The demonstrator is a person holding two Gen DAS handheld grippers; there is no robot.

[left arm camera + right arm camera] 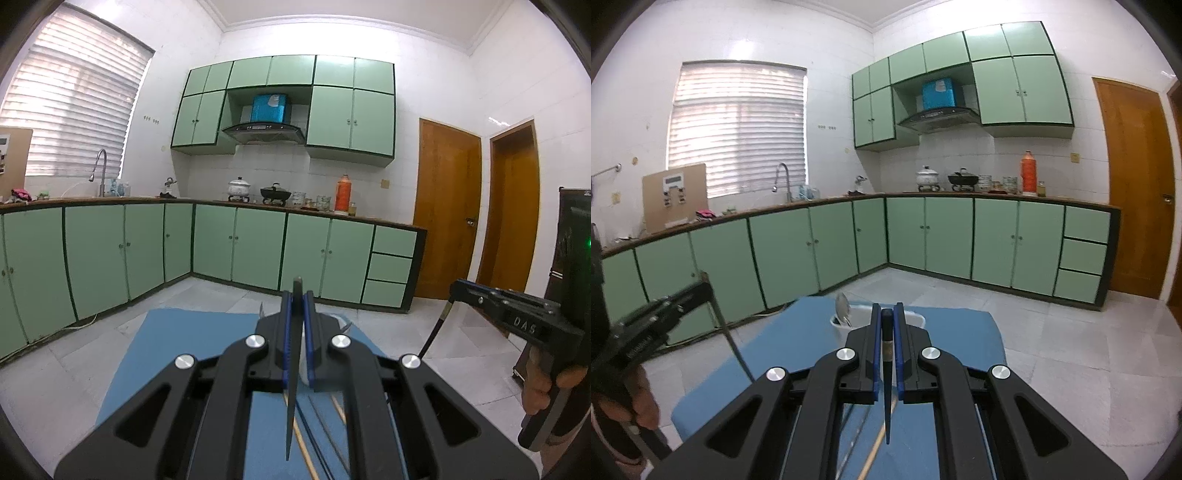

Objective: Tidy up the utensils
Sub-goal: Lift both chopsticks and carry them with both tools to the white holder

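Note:
My left gripper (297, 295) is shut on a black chopstick (291, 387) that hangs down and back from its pads. Just as shut, my right gripper (886, 308) holds a second dark chopstick (887, 387). Both are raised above a blue mat (945, 328). A white utensil holder (837, 322) with a metal spoon (841, 304) in it stands at the mat's far edge, ahead of the right gripper. Each gripper shows in the other's view: the right gripper (456, 286) with its chopstick (432, 332), and the left gripper (703, 280) likewise.
Several more chopsticks, wooden (303, 443) and dark, lie on the mat beneath the grippers. Green kitchen cabinets (923, 236) line the far walls, with pots and an orange flask (1028, 173) on the counter. Tiled floor (1071, 350) surrounds the mat. A wooden door (1134, 184) is on the right.

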